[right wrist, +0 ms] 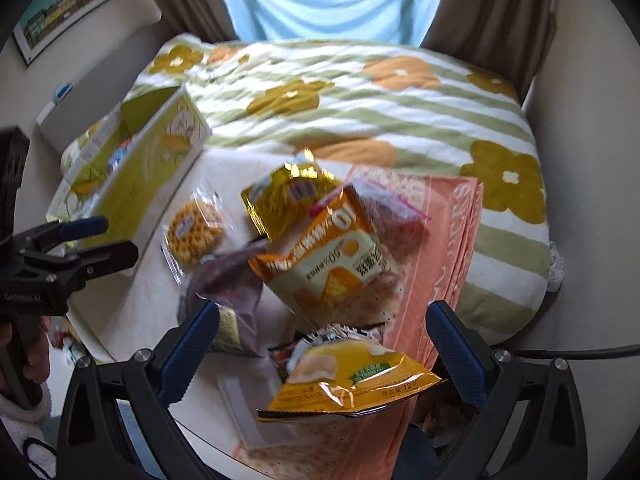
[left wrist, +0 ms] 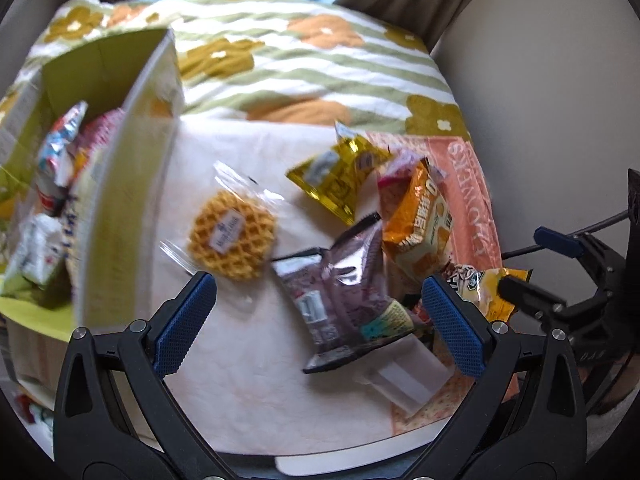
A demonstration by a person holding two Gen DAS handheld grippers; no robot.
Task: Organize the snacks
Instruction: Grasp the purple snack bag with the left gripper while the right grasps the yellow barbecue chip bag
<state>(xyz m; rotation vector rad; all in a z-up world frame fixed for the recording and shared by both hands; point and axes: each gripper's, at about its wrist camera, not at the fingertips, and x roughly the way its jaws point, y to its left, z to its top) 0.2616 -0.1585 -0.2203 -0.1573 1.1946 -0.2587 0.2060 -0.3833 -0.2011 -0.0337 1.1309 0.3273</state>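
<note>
Both sets of jaws gape wide with nothing between them: the left gripper (left wrist: 319, 312) hangs over a silver-purple packet (left wrist: 340, 292) low in the frame's centre, the right gripper (right wrist: 323, 340) over a yellow packet (right wrist: 348, 380) at lower centre. The waffle in clear wrap (left wrist: 233, 233) lies alone on the white bench (left wrist: 240, 380), just right of the green box (left wrist: 116, 184) holding packets at the left. A gold packet (left wrist: 340, 178) and an orange packet (left wrist: 420, 224) crowd the pink cloth (left wrist: 476, 196).

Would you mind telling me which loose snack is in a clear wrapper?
The round waffle cookie, lying nearest the green box; the other loose packets are opaque foil or printed.
</note>
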